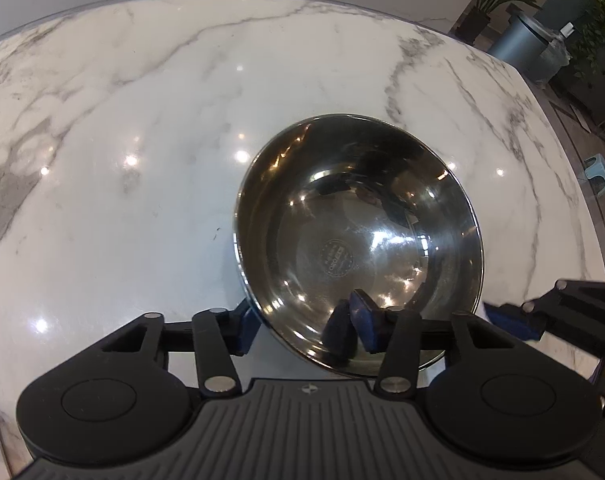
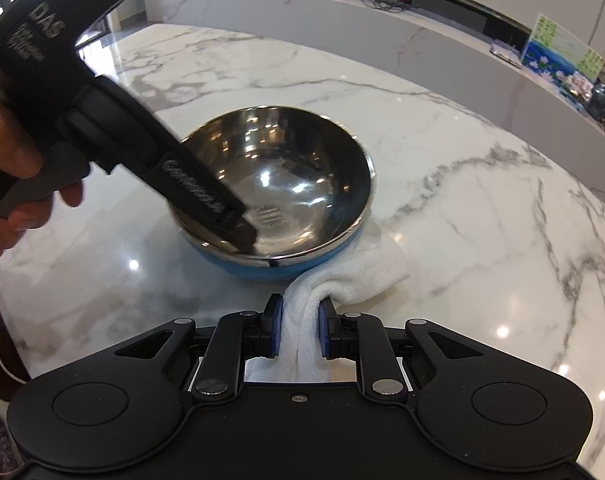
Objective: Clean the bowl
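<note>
The bowl's [image 1: 358, 240] near rim is straddled loosely by the left gripper [image 1: 302, 324] (jaws spread), while a white cloth [image 2: 342, 276] is pinched by the right gripper [image 2: 298, 330].

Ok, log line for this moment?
left gripper: astride bowl rim, grip unclear | right gripper: shut on white cloth | bowl: on marble counter
</note>
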The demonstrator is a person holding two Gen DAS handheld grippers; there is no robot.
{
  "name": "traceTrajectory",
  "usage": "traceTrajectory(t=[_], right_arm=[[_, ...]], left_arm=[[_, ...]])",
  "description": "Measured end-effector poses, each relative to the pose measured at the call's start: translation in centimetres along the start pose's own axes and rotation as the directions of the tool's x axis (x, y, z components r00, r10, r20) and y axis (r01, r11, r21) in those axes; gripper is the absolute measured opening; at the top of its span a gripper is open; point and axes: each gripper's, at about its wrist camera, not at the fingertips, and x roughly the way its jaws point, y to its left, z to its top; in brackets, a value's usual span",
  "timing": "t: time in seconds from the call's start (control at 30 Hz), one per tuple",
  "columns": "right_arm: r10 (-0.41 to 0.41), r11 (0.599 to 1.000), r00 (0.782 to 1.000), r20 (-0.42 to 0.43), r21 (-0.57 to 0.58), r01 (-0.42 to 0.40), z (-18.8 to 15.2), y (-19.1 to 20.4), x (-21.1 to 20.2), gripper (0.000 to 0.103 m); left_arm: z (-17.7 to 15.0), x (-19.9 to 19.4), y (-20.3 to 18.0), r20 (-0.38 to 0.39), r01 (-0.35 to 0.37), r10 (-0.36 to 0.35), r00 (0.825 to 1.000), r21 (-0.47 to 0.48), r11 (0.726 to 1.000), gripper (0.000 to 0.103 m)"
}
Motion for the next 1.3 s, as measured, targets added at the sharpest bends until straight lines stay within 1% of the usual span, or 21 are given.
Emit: traceTrajectory(t=[0.1,0.17,0.23,0.47,0.6,0.7,0.9,0.97,1.07,1.3], right_arm=[[-0.019,1.000,1.000,0.019,0.020,0.018,0.1,-0.5,-0.3,0.016],[-0.032,0.999,0.999,0.025,0.033,0.031,0.2,-0.8,-0.4,0.016],[-0.040,0.998,0.999,0.023,0.039,0.039,0.2,-1.0,-0.3,0.016],[-0.073,0.996,0.997,0.005,0.059,0.072,0.1,-1.8,0.3,0.016],[-0.059,0.997,0.998,-0.006,0.054,0.060,0.1,-1.6,0.5,0.016],[-0.038,0.999,0.999,-0.017,0.028,0.038,0.0,-1.0,0.7,0.016],[-0.026,0.999,0.999,-0.024,0.025,0.027,-0.1,-0.9,0.8,0.016],[-0.016,1.000,0.999,-0.029,0.024,0.017,-0.2,-0.7,0.8,0.016],[-0.002,1.000,0.999,-0.042,0.004,0.002,-0.3,-0.3,0.9,0.016],[0.021,0.999,0.998,-0.063,-0.028,-0.023,-0.5,0.4,1.1,0.016]], left_arm=[[-0.1,-0.1,-0.3,0.001,-0.007,0.007,1.000,0.022,1.000,0.043],[-0.2,-0.2,-0.4,-0.004,0.001,-0.001,1.000,0.036,0.999,0.042],[-0.3,-0.2,-0.5,-0.014,0.018,-0.017,1.000,0.044,0.999,0.042],[-0.6,-0.3,-1.0,-0.033,0.039,-0.036,0.999,0.074,0.996,0.042],[-0.5,-0.1,-0.8,-0.036,0.045,-0.043,0.998,0.064,0.997,0.043],[-0.5,-0.1,-0.8,-0.033,0.039,-0.037,0.999,0.059,0.998,0.044],[-0.5,0.1,-0.9,-0.031,0.034,-0.033,0.999,0.039,0.999,0.049],[-0.5,0.2,-0.8,-0.035,0.035,-0.034,0.999,0.028,0.999,0.052],[-0.6,0.2,-0.9,-0.033,0.028,-0.027,0.999,0.025,0.999,0.054],[-0.5,0.3,-0.8,-0.030,0.025,-0.024,0.999,0.022,0.999,0.054]])
